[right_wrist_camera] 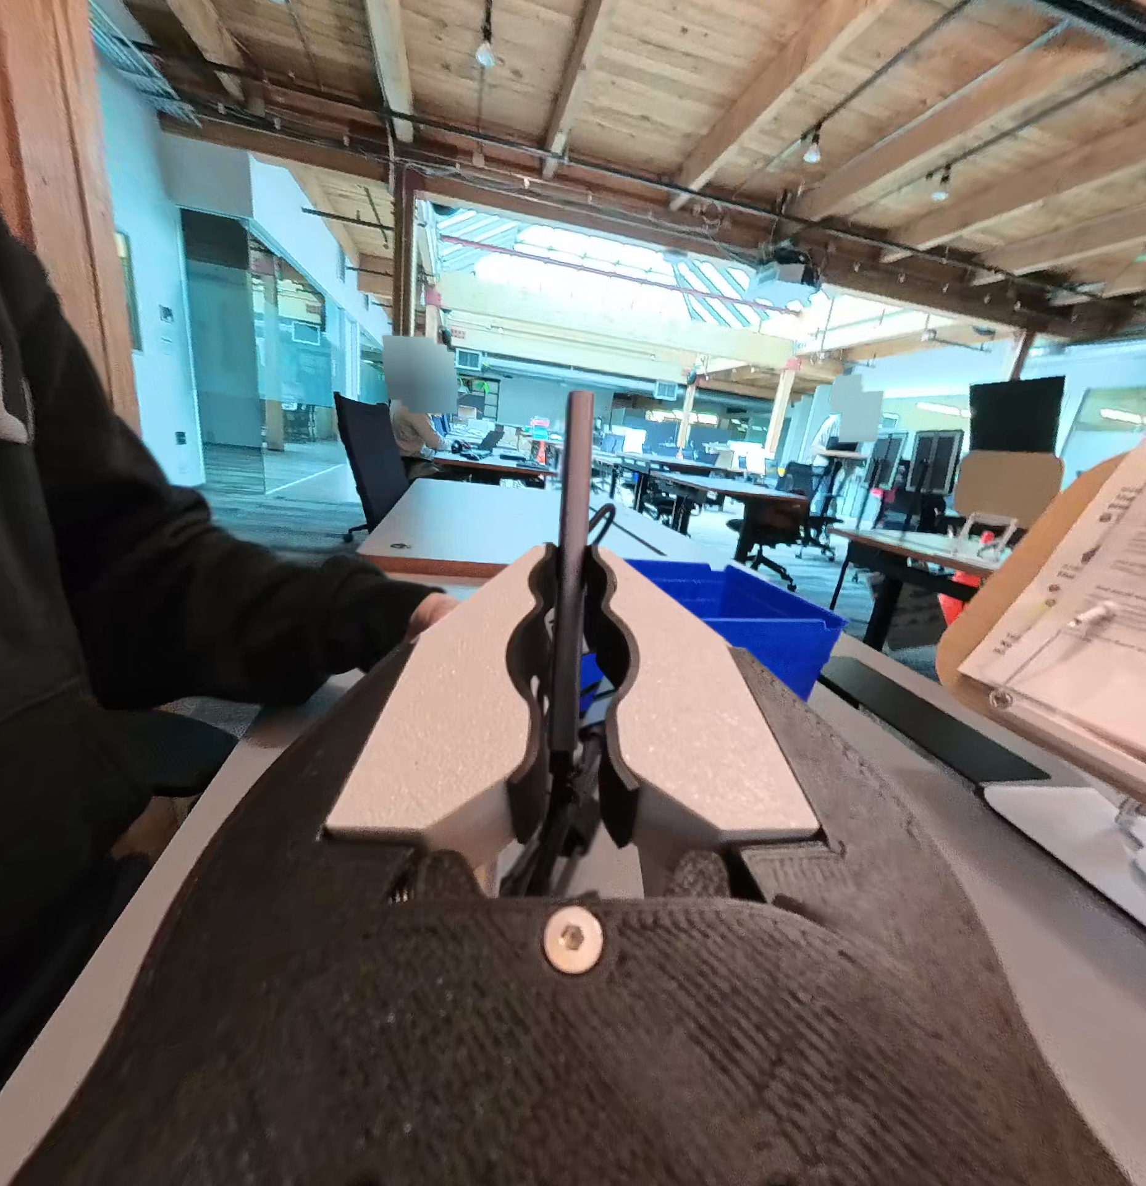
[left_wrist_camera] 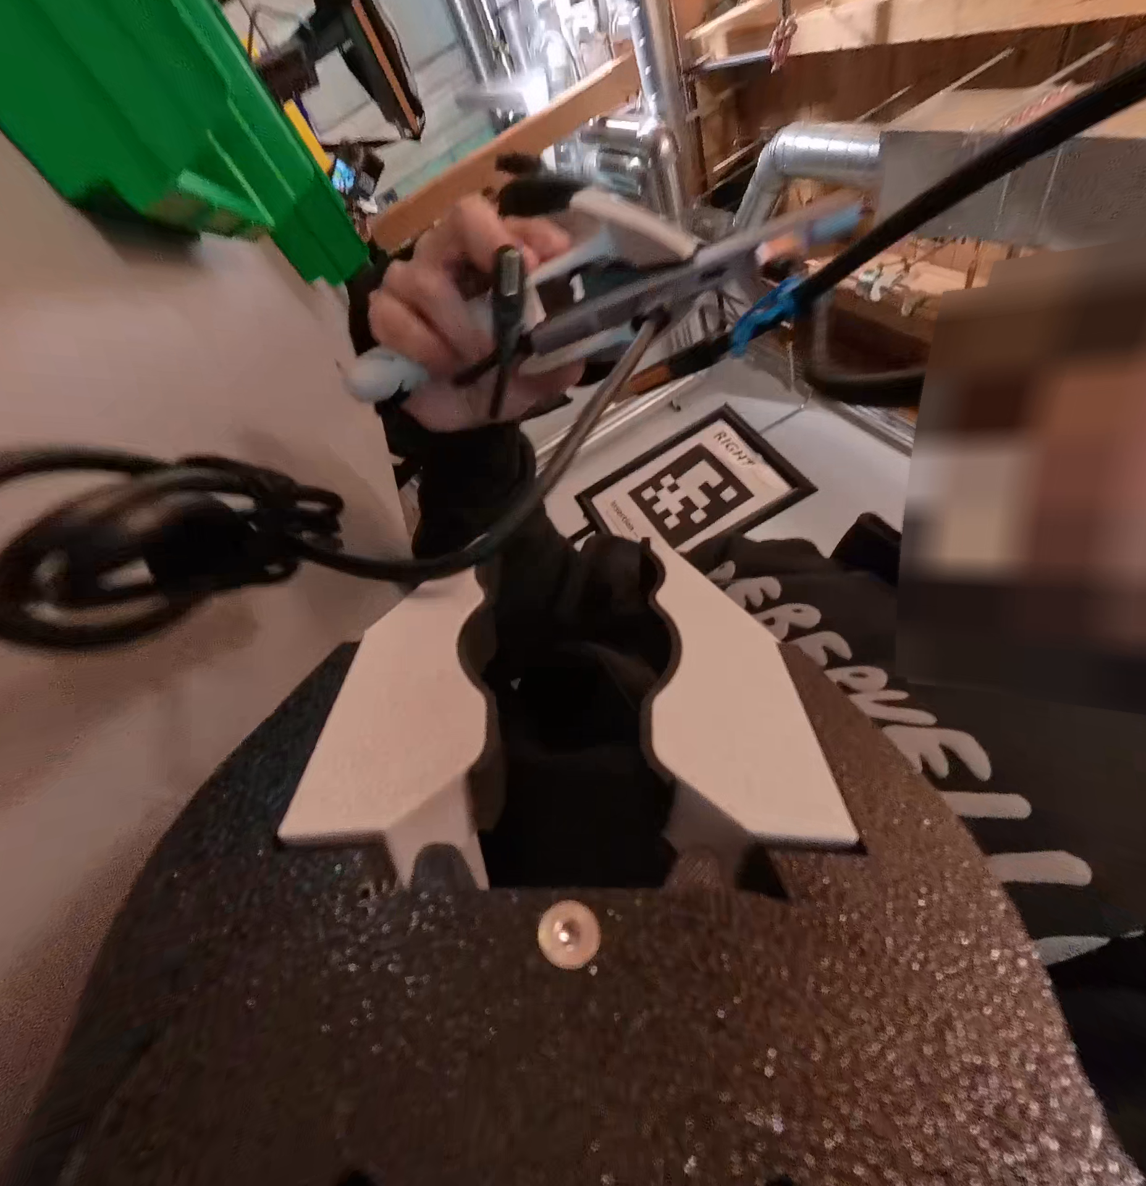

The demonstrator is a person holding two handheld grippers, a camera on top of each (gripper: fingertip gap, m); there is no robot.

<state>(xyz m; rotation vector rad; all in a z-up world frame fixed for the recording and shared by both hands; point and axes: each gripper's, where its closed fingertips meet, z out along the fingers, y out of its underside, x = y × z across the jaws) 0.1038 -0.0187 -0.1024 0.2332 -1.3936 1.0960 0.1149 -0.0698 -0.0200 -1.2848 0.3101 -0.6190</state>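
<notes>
My right gripper (right_wrist_camera: 570, 555) is shut on a thin dark plug-like rod (right_wrist_camera: 573, 475), which stands up past the fingertips; black cable hangs below it between the fingers. In the left wrist view the same gripper (left_wrist_camera: 621, 301) shows in a person's hand (left_wrist_camera: 429, 308), with the dark plug (left_wrist_camera: 509, 282) sticking out and its cable running down to a black coil (left_wrist_camera: 140, 545) on the white table (left_wrist_camera: 108, 738). My left gripper (left_wrist_camera: 557, 577) is open and holds nothing, with a black sleeve (left_wrist_camera: 557, 674) behind its gap.
A green bin (left_wrist_camera: 172, 109) stands at the table's far left. A black-and-white marker card (left_wrist_camera: 692, 494) lies beyond the sleeve. A blue bin (right_wrist_camera: 750, 610) sits ahead of the right gripper, a document stand (right_wrist_camera: 1071, 610) to its right, and a black-sleeved arm (right_wrist_camera: 172, 577) to its left. The tips of one gripper are about 10 centimetres away from the tips of the other.
</notes>
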